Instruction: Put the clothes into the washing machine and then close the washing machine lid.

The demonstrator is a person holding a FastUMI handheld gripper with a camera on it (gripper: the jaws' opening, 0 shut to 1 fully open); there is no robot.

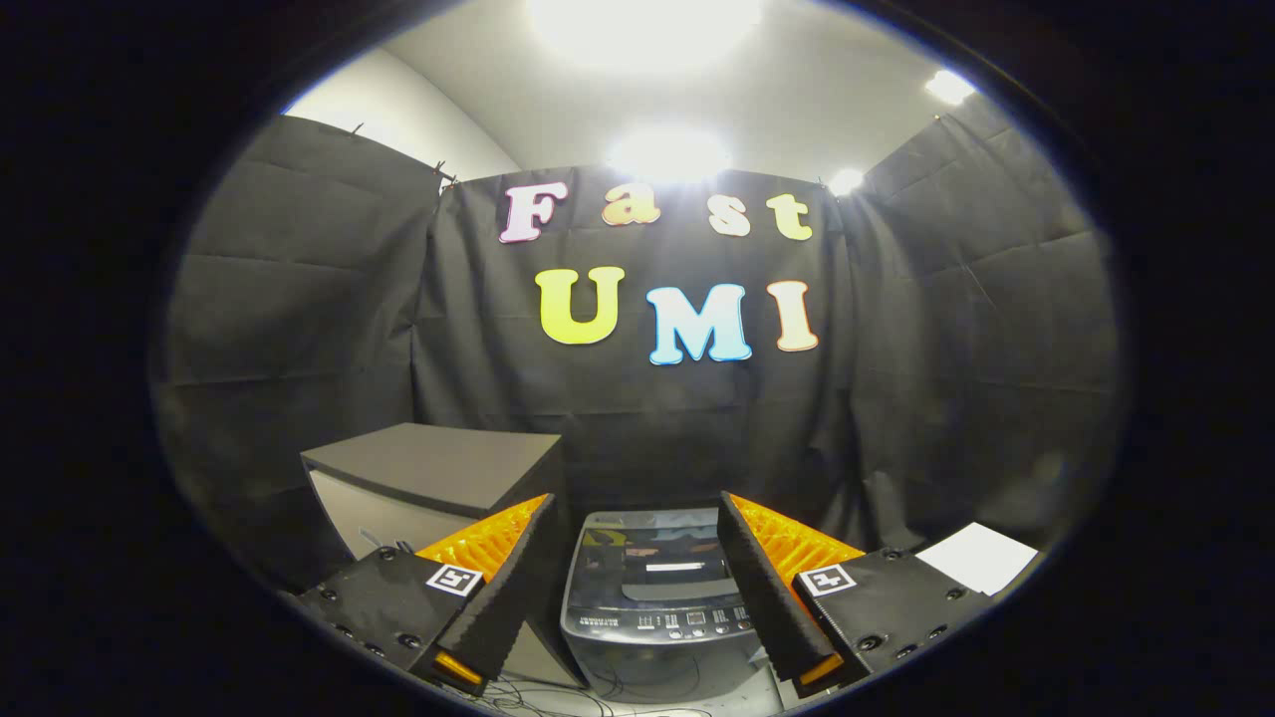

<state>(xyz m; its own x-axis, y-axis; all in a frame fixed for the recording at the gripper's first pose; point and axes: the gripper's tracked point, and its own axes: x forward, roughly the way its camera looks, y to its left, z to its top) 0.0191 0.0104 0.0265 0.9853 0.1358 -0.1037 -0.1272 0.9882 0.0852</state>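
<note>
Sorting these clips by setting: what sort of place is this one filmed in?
Probably a staged recording booth, not a real laundry room: black cloth walls hang on all sides, a top-loading washing machine stands alone beyond the open gripper, and a grey box-like cabinet sits beside it.

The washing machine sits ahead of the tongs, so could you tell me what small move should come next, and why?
Probably lower the open, empty tongs toward the washing machine, whose lid looks shut, to lift it first; no clothes are visible.
</note>
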